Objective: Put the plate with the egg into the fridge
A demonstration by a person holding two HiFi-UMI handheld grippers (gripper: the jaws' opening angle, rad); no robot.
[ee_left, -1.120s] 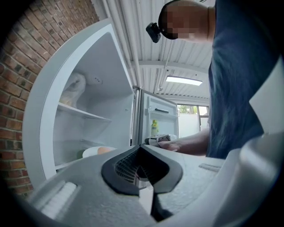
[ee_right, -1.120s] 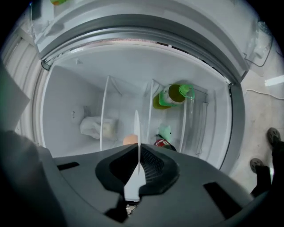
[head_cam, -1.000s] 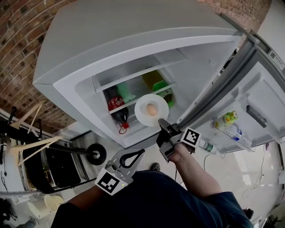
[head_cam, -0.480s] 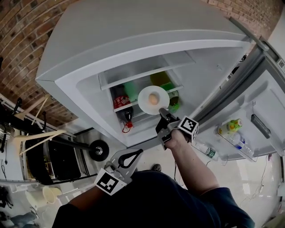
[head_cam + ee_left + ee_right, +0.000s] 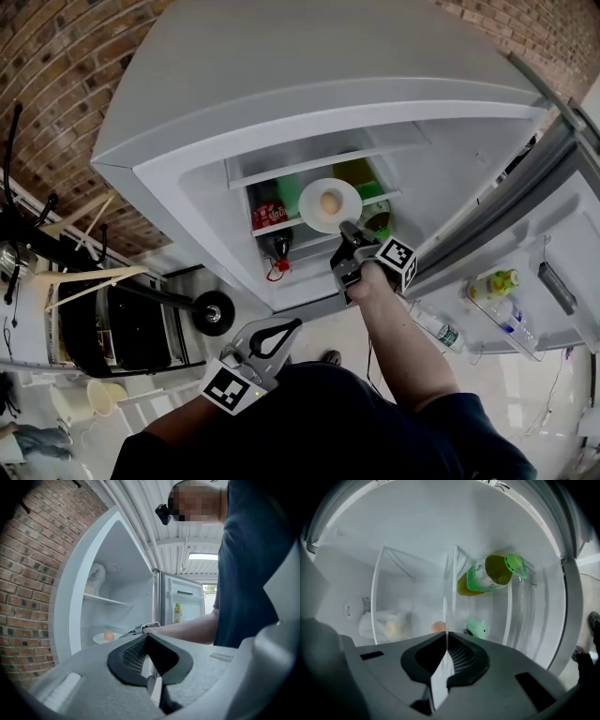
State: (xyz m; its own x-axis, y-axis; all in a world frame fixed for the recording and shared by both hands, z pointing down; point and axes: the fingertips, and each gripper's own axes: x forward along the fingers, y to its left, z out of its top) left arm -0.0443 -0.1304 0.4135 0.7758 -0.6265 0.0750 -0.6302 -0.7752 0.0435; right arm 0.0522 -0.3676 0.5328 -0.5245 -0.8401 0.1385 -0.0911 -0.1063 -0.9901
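Note:
A white plate [image 5: 328, 203] carries a brown egg [image 5: 329, 201] and hangs level inside the open fridge [image 5: 309, 112], over its glass shelf. My right gripper [image 5: 345, 231] is shut on the plate's near rim. In the right gripper view the plate [image 5: 445, 616] shows edge-on between the jaws, with the egg [image 5: 437, 626] just behind them. My left gripper [image 5: 292, 323] stays low by my body, shut and holding nothing. From the left gripper view the plate [image 5: 101, 639] and egg [image 5: 108, 636] show inside the fridge.
A cola bottle [image 5: 272, 216] and green bottles [image 5: 490, 573] sit in the fridge near the plate. The open door [image 5: 525, 272] at the right holds bottles [image 5: 495, 281] in its racks. A wheeled cart [image 5: 141, 323] and brick wall [image 5: 56, 103] are at the left.
My right gripper has carried the plate with the egg forward, deeper into the fridge. The left gripper has barely moved.

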